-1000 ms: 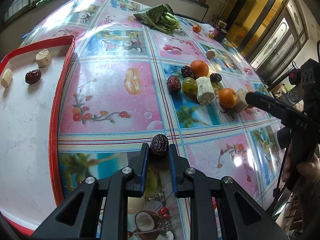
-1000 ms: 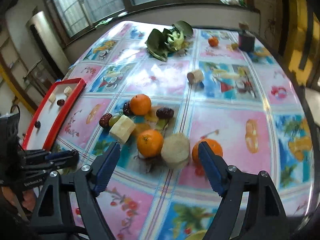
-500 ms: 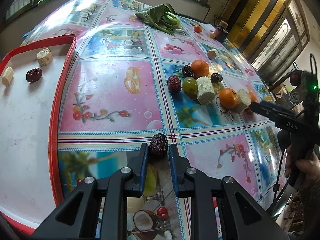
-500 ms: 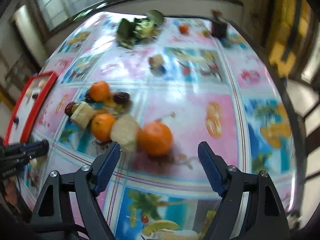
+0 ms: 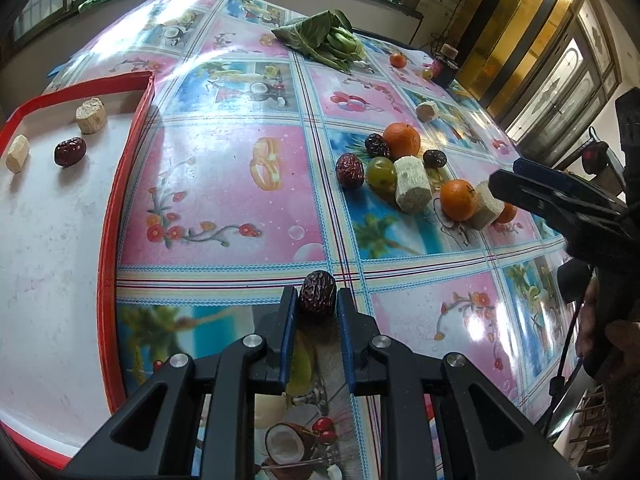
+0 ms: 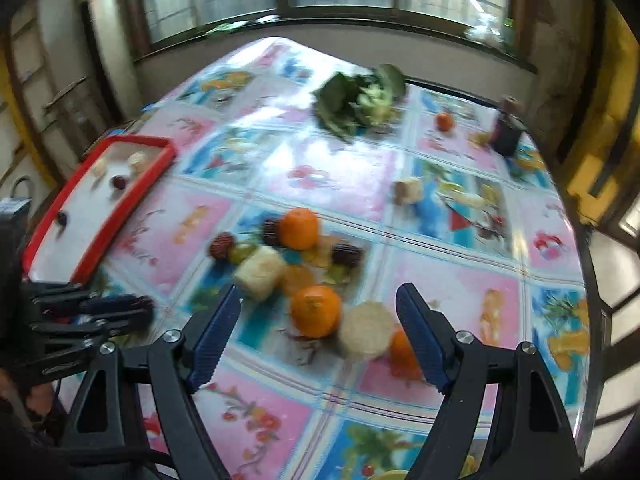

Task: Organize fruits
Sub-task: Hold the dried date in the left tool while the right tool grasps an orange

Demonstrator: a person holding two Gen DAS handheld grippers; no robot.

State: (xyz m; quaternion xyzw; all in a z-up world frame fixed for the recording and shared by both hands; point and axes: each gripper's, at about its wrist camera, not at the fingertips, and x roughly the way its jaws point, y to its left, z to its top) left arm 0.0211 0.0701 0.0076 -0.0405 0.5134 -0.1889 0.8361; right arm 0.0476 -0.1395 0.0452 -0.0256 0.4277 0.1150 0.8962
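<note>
Red date (image 5: 317, 291): seated between the tips of the left gripper (image 5: 318, 300), a blue pad pressed against each of its sides, so the jaws are narrow and clamped on it. Its long axis runs forward along the fingers, with the far end projecting past the tips toward the fruit pile. Whether it touches the tablecloth (image 5: 224, 184) below cannot be told.

Red-rimmed tray (image 5: 108, 240): just left of the gripper, holding another date (image 5: 70, 152) and two pale cut chunks (image 5: 91, 109).

Fruit pile: well ahead and to the right, comprising a large orange (image 5: 402, 141), a smaller orange (image 5: 459, 200), a green grape (image 5: 381, 171), several dark dates, and pale cut pieces (image 5: 413, 185).

Right gripper (image 6: 320, 320): jaws spread wide and holding nothing; in its own blurred view the near orange (image 6: 316, 311) and a round pale slice (image 6: 367, 330) sit between the fingers.

Leafy greens (image 5: 324, 42): at the far end of the table.
</note>
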